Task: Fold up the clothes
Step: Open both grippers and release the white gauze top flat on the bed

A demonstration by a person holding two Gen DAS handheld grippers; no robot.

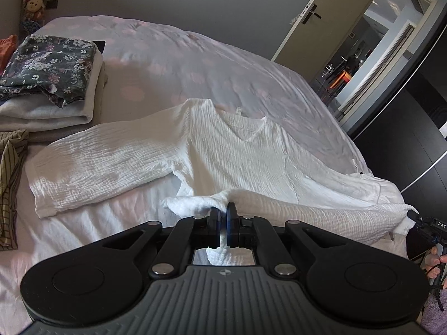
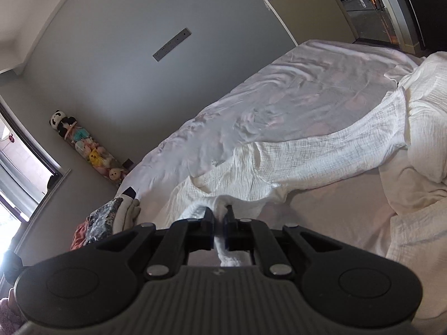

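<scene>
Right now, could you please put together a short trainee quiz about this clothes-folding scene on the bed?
1. True or false: the left hand-held gripper is shut on the white top.
2. What lies on top of the folded stack? A) floral garment B) striped cloth C) towel
3. What sort of neckline does the white top have?

Key: 1 true; 2 A, the floral garment; 3 a V-neck.

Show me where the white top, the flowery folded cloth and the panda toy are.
White top (image 1: 245, 156), left wrist view, on its chest below the V neck.
Flowery folded cloth (image 1: 47, 64), left wrist view, on its upper face.
Panda toy (image 2: 59, 120), right wrist view, on its head.
</scene>
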